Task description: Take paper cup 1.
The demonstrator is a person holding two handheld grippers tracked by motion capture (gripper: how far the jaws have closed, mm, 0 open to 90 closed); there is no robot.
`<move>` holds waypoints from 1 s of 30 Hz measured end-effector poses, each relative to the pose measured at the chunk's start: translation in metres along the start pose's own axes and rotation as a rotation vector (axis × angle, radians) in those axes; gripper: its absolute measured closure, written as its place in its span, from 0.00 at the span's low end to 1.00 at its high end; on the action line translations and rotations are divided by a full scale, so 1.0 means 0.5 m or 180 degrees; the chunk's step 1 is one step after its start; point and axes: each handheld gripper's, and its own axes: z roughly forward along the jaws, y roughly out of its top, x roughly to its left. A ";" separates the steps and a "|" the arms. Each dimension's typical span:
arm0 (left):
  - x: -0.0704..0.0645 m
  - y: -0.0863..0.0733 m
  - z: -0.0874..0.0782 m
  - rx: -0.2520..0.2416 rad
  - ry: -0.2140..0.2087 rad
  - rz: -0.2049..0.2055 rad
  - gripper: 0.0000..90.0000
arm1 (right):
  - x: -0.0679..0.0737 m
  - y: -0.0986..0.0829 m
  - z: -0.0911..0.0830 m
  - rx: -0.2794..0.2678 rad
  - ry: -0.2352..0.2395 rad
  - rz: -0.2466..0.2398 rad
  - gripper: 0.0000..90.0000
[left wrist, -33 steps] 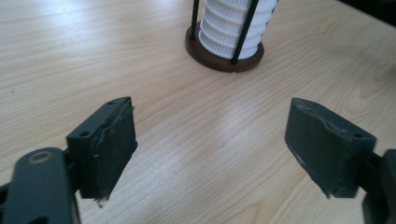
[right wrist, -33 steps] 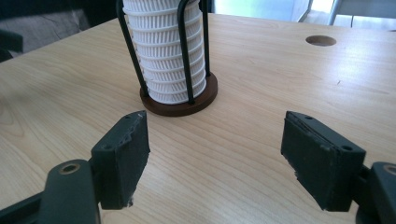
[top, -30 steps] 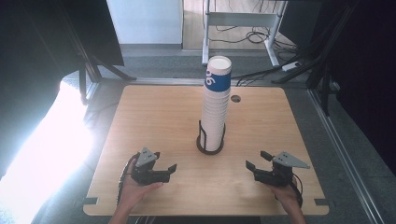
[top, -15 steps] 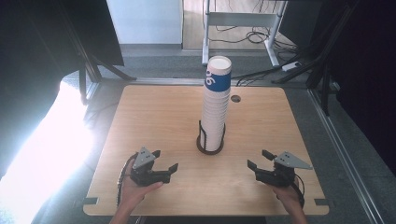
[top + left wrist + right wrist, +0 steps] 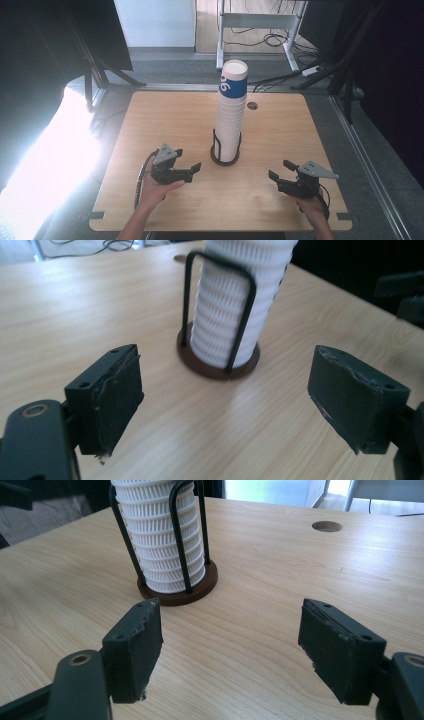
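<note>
Ribbed white paper cups, nested into one tall stack [image 5: 231,116], stand in a black wire holder on a round brown base [image 5: 224,159] at the middle of the pale wooden table [image 5: 150,120]. One blue band with a white numeral, perhaps 6, circles the top cup. Two black grippers, left gripper [image 5: 192,170] and right gripper [image 5: 278,173], flank it, jaws wide, holding nothing.
</note>
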 end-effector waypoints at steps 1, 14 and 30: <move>-0.003 0.013 0.006 -0.0004 -0.0015 0.0054 0.16 | 0.000 0.000 -0.001 0.0000 -0.0002 -0.0006 0.29; -0.028 0.107 0.080 0.0036 -0.0259 0.0319 0.14 | 0.012 0.024 0.022 0.0054 0.0115 -0.0150 0.29; -0.049 0.160 0.117 -0.0015 -0.0347 0.0384 0.04 | 0.033 0.017 0.020 0.0115 0.0180 -0.0254 0.29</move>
